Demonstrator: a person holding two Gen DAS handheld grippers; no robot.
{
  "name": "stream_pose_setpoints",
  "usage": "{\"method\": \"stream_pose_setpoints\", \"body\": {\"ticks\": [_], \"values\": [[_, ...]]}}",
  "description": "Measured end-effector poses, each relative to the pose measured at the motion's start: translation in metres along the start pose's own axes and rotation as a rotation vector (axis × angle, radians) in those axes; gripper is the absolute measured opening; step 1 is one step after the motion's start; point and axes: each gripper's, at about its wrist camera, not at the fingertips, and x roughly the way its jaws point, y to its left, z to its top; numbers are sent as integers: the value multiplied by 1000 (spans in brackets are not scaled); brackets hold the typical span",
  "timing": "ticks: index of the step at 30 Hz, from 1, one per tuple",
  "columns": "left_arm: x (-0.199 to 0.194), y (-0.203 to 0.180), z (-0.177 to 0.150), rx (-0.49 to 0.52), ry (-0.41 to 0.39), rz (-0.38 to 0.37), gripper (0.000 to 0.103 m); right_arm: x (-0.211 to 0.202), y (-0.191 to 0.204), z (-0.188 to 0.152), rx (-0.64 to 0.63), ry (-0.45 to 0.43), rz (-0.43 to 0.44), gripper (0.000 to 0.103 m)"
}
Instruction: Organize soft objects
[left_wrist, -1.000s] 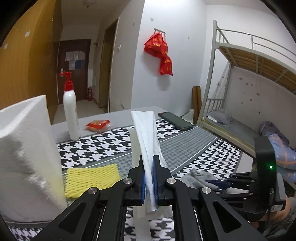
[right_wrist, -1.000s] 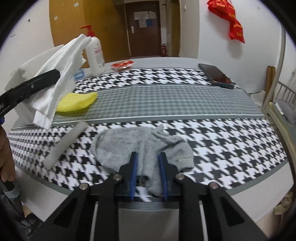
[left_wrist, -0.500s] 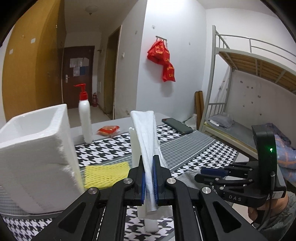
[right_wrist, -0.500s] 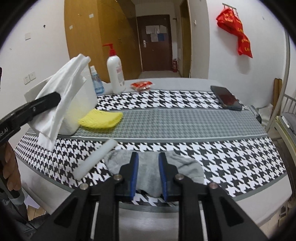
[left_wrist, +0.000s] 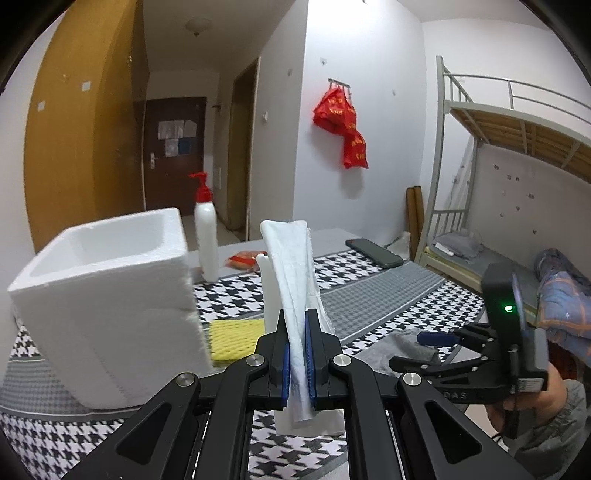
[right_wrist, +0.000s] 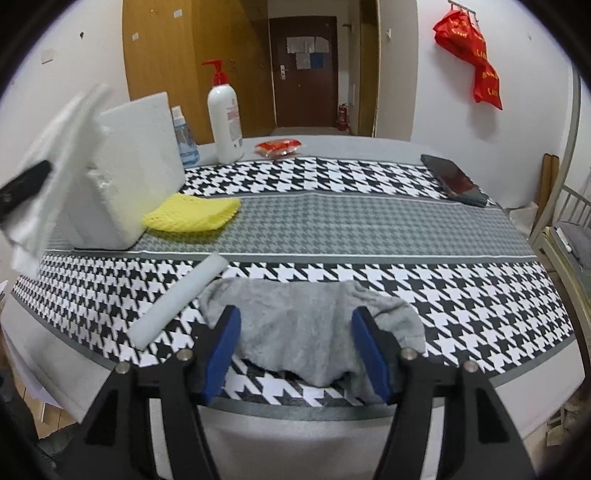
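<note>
Releasing: right gripper (right_wrist: 295, 349) jaws are opening over the grey cloth (right_wrist: 314, 325); a second ago they pinched it, now the pads stand clear on both sides, cloth between them, not gripped.
Meaning: grey cloth is set down at the near edge of the desk (right_wrist: 369, 229), partly over the rim; looks like a drop or a regrip, not a stow.
Left gripper (left_wrist: 298, 360): clenched on the white cloth (left_wrist: 291, 280), held up off the desk, same grip as before.
Box (left_wrist: 107, 295): white foam, open top; fills more of the left view than a second ago, rim now visible, so the white cloth is closing on it. Probably the target bin.
Yellow pad (right_wrist: 192, 216): on the grey stripe, touching the box's base, unmoved.
Foam rod (right_wrist: 177, 301): lies diagonally just left of the grey cloth, ends touching it; unmoved.
Hidden: box interior below the rim; grey cloth's front fold under the right jaws.
Blur: white cloth and left gripper are smeared at the right view's left edge; contact with the box cannot be told.
</note>
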Motion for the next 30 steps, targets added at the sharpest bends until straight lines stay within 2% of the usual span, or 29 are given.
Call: {"method": "stream_pose_setpoints", "body": {"ticks": [7, 20, 22, 23, 24, 26, 30], "values": [[-13, 1, -3, 3, -21, 18, 7, 17, -5, -2, 12, 43, -22, 67], [-6, 3, -5, -17, -3, 27, 7, 22, -2, 0, -24, 67, -39, 65], [-6, 4, -6, -17, -1, 31, 7, 21, -1, 0, -33, 57, -29, 43], [-6, 5, -6, -18, -1, 34, 7, 21, -1, 0, -33, 54, -21, 35], [-6, 5, -5, -19, -3, 37, 7, 20, 0, 0, -29, 53, 3, 18], [-8, 4, -4, -17, -8, 42, 7, 19, 1, -1, -23, 56, 45, 15], [-10, 4, -4, -13, -12, 51, 7, 15, 4, 1, -19, 33, 64, 15]]}}
